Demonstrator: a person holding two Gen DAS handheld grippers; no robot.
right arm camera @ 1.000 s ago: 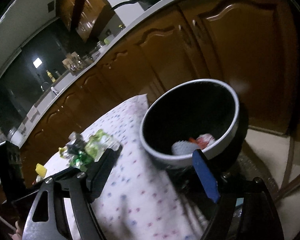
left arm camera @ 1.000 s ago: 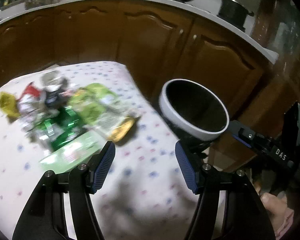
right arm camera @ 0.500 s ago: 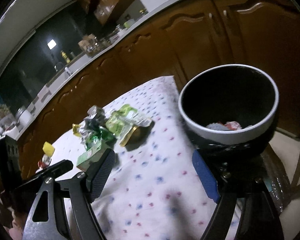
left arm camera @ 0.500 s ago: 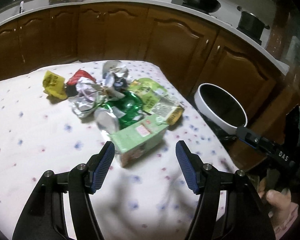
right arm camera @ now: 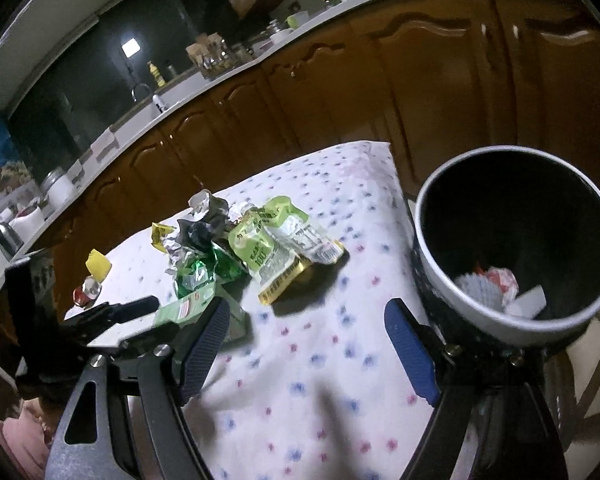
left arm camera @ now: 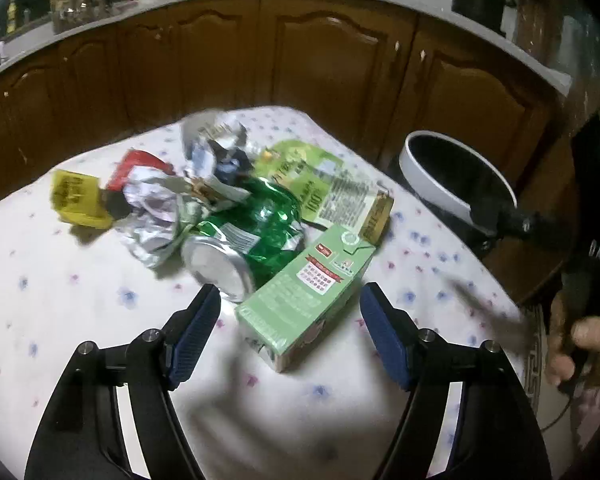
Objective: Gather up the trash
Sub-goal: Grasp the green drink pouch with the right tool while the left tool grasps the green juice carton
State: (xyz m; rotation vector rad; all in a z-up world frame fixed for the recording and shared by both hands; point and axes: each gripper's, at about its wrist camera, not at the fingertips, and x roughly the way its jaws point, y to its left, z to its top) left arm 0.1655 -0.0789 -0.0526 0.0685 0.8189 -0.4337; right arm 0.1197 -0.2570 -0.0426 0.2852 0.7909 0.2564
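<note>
Fingers of the left gripper are spreading wider around the green carton, untouched, its length running diagonally between them.

left claw, jaws opening, hovers over the green carton beside a crushed green can.
</note>
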